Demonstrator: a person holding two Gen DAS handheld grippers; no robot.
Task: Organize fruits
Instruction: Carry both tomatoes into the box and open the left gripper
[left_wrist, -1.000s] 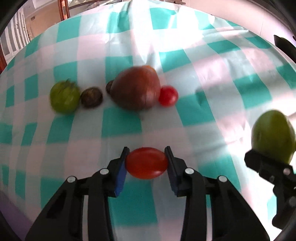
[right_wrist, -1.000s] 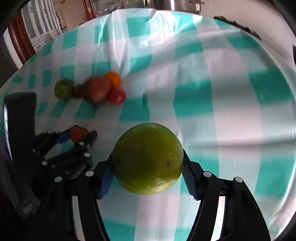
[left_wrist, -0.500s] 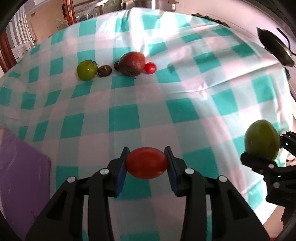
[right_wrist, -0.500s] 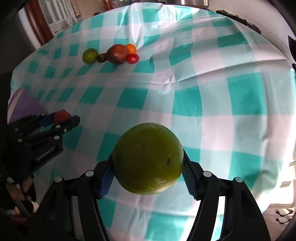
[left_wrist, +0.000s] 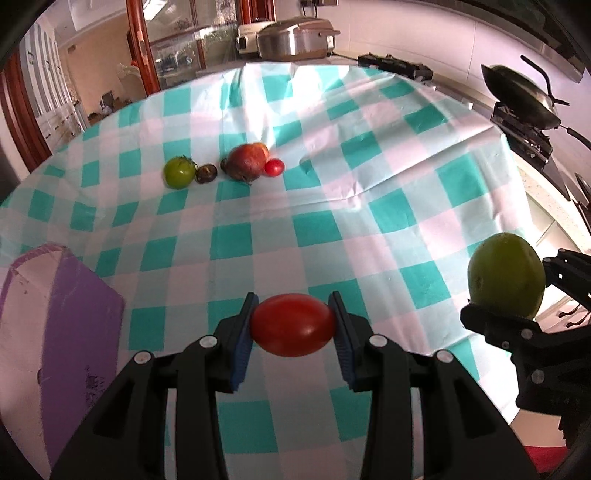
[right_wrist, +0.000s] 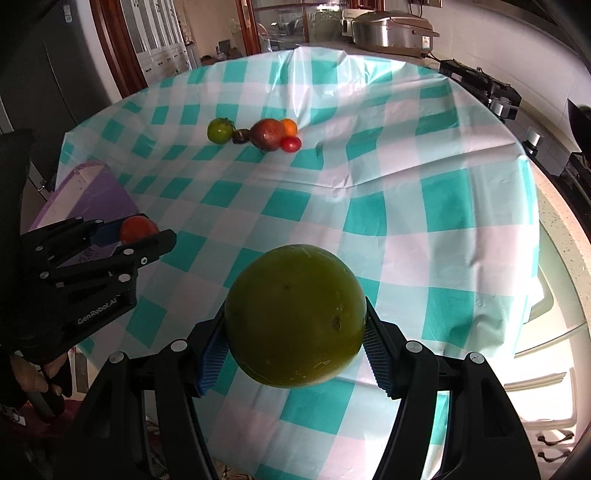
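Observation:
My left gripper (left_wrist: 292, 325) is shut on a red tomato (left_wrist: 292, 324), held above the near part of the checked tablecloth (left_wrist: 369, 184). My right gripper (right_wrist: 293, 325) is shut on a large green fruit (right_wrist: 295, 317), also held above the cloth. In the left wrist view the green fruit (left_wrist: 506, 275) shows at the right. In the right wrist view the red tomato (right_wrist: 137, 229) shows at the left. Far across the cloth lies a row of fruits: a green tomato (left_wrist: 179, 172), a small dark fruit (left_wrist: 205, 173), a big dark red fruit (left_wrist: 245, 162) and a small red tomato (left_wrist: 274, 167).
A purple cutting board (left_wrist: 55, 332) lies at the table's left edge. An orange fruit (right_wrist: 290, 126) sits behind the big dark red one. A cooker (left_wrist: 295, 38) stands behind the table. A wok (left_wrist: 521, 96) sits on a stove at the right.
Both grippers have pulled back and up from the fruit row, each still holding its fruit. The row looks much smaller and farther; the purple board has come into view.

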